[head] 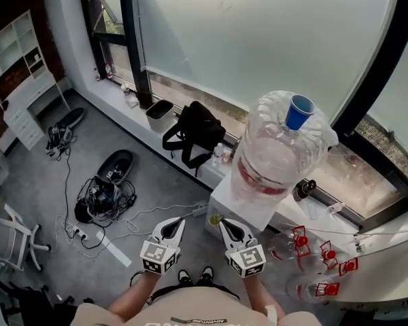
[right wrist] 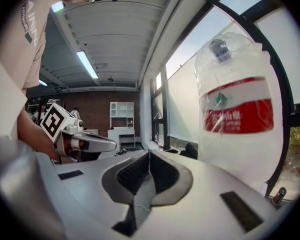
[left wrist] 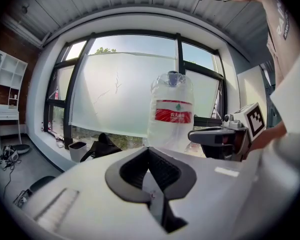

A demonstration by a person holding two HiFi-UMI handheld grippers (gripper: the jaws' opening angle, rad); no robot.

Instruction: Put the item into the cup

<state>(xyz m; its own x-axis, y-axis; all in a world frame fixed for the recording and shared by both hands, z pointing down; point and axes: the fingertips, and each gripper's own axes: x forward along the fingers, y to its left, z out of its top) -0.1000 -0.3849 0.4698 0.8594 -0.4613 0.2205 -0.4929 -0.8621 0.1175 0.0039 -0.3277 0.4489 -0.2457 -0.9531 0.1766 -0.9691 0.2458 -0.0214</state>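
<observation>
My left gripper and right gripper are held side by side close to my body, above the grey floor. Both are shut, with nothing between the jaws. In the left gripper view the left gripper has its jaws pressed together, and the right gripper's side shows beyond them. The right gripper is likewise shut in its own view. I cannot make out a cup or a loose item for certain. A big clear water bottle with a red label and blue cap stands ahead to the right.
The bottle rests on a white box by the window. Several clear pieces with red parts lie on a white curved table at the right. A black bag, a bin and tangled cables lie on the floor.
</observation>
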